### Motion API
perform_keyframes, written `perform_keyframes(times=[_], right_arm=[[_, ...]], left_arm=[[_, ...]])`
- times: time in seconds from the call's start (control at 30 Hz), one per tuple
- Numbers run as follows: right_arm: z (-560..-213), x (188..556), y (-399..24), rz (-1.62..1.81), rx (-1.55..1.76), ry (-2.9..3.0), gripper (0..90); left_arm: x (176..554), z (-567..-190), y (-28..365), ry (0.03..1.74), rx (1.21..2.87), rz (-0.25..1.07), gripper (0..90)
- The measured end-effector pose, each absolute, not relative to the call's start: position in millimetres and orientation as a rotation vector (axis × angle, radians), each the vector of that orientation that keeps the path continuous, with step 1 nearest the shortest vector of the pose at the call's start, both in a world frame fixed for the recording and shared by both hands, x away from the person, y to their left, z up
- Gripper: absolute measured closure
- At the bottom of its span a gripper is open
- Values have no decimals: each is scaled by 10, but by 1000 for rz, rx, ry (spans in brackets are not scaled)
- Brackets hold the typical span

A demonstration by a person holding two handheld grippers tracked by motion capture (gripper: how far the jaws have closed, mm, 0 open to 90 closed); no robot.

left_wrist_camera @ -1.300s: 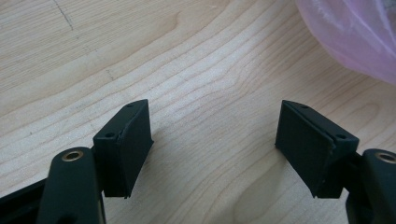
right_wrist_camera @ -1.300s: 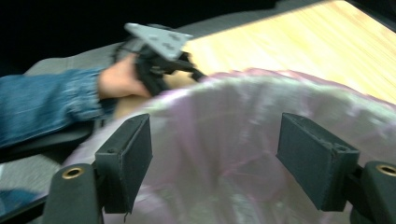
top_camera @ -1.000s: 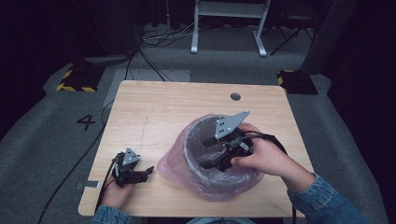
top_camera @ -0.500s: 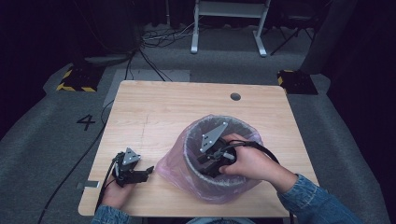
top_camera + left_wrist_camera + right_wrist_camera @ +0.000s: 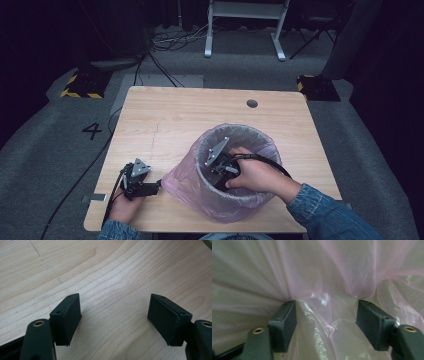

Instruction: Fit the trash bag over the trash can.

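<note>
The round grey bin lined with a translucent pink plastic bag (image 5: 200, 187) stands upright, mouth up, on the wooden tabletop (image 5: 170, 120)'s near right part. The right gripper (image 5: 325, 315) is inside; its jaws, just opening, stand wide around loose film, unclamped. The left gripper (image 5: 137, 179) rests beside it, jaws wide, empty.

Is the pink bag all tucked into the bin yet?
Partly. The bag already hangs over the bin rim all round. The right gripper is down inside, jaws just opened wide, with bag film bunched between them, so it seems to be pushing the liner down. The left gripper rests open on the table. Left to do: probably smoothing the bottom and the loose skirt outside.
</note>
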State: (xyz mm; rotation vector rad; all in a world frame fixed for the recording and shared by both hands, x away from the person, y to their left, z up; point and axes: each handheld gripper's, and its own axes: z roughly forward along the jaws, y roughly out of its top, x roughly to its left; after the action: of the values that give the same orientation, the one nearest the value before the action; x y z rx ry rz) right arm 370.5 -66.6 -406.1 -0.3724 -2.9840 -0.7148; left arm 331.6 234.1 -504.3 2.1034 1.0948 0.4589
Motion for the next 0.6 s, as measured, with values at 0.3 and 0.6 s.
perform_keyframes(times=[0.3, 0.6], right_arm=[[-3958, 3739, -682, -767, -428, -2983, 268], [-3531, 3759, -856, -986, -462, -2979, 265]], left_arm=[[3316, -5043, 2341, 1095, 2103, 459, 266], [3316, -5043, 2342, 1093, 2106, 461, 266]])
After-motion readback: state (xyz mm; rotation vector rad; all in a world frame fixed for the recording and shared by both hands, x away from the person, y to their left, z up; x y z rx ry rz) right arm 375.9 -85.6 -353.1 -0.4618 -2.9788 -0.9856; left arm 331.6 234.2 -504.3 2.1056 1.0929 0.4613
